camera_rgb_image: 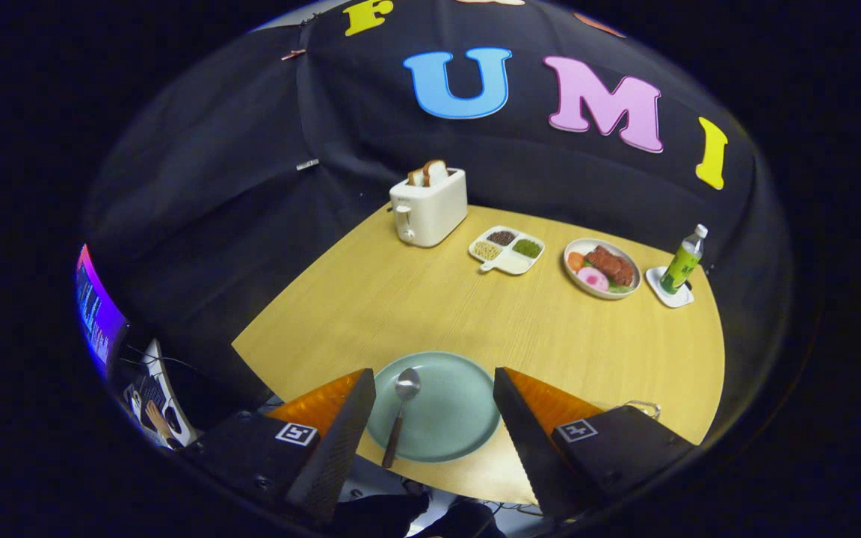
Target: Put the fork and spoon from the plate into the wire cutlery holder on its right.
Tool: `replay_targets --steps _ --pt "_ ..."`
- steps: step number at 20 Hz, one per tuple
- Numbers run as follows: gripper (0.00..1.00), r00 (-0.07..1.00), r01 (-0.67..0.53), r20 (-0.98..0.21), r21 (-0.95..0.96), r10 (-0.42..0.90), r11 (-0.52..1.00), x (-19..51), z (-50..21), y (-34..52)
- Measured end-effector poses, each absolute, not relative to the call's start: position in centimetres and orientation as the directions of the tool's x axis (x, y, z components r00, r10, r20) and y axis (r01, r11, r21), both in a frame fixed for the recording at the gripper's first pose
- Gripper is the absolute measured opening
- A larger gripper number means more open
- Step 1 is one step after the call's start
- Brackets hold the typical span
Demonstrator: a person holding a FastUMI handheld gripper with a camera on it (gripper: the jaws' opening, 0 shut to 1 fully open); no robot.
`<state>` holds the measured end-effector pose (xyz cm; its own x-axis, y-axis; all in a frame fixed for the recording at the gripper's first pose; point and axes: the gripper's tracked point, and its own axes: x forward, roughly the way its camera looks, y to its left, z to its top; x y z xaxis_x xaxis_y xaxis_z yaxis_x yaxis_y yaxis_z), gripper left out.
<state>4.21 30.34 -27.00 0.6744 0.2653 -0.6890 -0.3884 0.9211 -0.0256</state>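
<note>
Gripper (430,407) hangs over the near edge of a round light-wood table (415,306), its two black ribbed fingers (341,437) spread wide apart w/ nothing pinched. Between them sits a round pale-green plate (449,426). On the plate's left half lies a metal spoon with a dark handle (400,415), bowl pointing away, handle end reaching past the plate's near rim, close to the left finger. A bit of wire loop (643,407), prob. the cutlery holder, peeks out beyond the right finger; mostly hidden, can't tell more. Fork: can't make one out.

Far side of table, well apart from the plate: white toaster w/ bread slices (429,205), white divided dish of grains (507,249), white bowl of food (601,268), green bottle (683,261) on a white square coaster (668,288).
</note>
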Motion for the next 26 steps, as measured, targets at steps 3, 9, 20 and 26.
replay_targets --steps 3,9,20,26 --pt "0.99 0.563 -0.340 -0.796 0.024 0.224 0.940 2.7 -32.3 31.1" --pt "0.95 0.403 -0.295 -0.905 0.018 0.141 0.955 2.2 -39.8 31.4" --pt "0.67 0.181 -0.295 -0.983 -0.027 0.028 0.955 1.2 -46.3 32.1" --pt "0.48 0.131 -0.295 -0.991 -0.072 -0.035 0.953 1.8 -47.1 31.0"
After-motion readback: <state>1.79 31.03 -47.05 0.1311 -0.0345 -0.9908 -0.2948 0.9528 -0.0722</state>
